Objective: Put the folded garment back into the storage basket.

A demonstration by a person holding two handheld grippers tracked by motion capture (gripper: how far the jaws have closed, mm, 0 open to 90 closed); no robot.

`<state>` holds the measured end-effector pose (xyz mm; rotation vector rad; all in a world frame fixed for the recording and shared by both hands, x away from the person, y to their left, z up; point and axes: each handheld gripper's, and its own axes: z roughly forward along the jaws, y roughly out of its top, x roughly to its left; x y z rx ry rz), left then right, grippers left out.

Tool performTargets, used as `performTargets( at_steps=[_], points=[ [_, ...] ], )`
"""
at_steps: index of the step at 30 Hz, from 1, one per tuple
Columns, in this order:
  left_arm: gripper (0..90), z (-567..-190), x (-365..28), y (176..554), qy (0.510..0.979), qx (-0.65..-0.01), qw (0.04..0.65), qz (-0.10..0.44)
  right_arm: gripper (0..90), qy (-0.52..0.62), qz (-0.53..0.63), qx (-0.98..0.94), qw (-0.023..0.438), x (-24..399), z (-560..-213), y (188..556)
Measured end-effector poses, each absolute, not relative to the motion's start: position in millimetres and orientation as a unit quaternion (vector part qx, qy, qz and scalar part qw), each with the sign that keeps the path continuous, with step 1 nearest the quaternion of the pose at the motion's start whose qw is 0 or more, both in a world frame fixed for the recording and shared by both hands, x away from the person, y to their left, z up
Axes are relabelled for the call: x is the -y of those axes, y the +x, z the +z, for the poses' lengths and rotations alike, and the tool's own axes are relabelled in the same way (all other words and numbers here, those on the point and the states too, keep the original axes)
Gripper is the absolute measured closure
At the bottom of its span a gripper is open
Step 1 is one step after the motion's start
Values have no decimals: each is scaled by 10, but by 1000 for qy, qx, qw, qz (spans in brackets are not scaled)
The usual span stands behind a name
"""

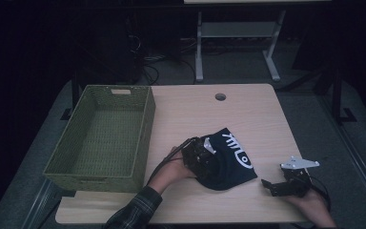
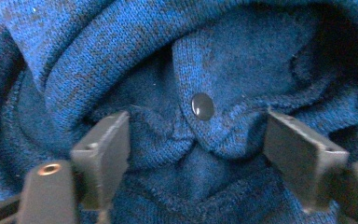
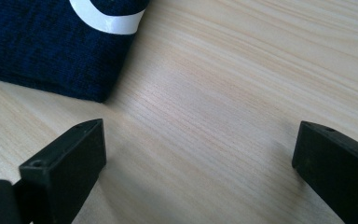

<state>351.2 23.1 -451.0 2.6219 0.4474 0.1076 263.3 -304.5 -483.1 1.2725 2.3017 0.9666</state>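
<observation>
Dark plaid sleeve [image 1: 136, 208], black hand-held gripper [image 1: 272, 187] with grey three-cornered plate, trailing cable

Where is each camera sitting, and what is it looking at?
High view: sits above the person's side, looks forward and down on the table, green basket and blue knit garment; forearms, hands, left gripper and right gripper show.
Left gripper view: rides the left gripper, faces the garment's folds and a snap button; its two black jaws stand apart around a fold.
Right gripper view: rides the right gripper, faces bare tabletop; its jaws are wide open.
Shared: all see the garment.
</observation>
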Motion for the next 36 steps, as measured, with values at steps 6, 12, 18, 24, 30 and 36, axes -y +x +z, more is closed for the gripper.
performTargets(
  at_steps=[6, 12, 18, 24, 30, 36],
  points=[
    [436, -4475, -243, 3508, 959, -152, 236, 41, 24, 447, 340, -810, 169, 3045, -4831, 2633],
    [650, -4465, -262, 3529, 958, -149, 244, 38, 24, 448, 340, -810, 169, 3045, -4830, 2633],
    [713, -4462, -271, 3553, 956, -156, 248, 31, 24, 446, 340, -810, 171, 3047, -4831, 2635],
    [726, -4429, -296, 3567, 949, -168, 265, 8, 24, 448, 340, -810, 169, 3045, -4830, 2634],
    [728, -4331, -332, 3583, 946, -170, 278, 0, 24, 448, 340, -810, 169, 3045, -4830, 2634],
    [730, -4233, -337, 3591, 943, -174, 283, -3, 24, 447, 340, -810, 169, 3046, -4830, 2634]
  ],
)
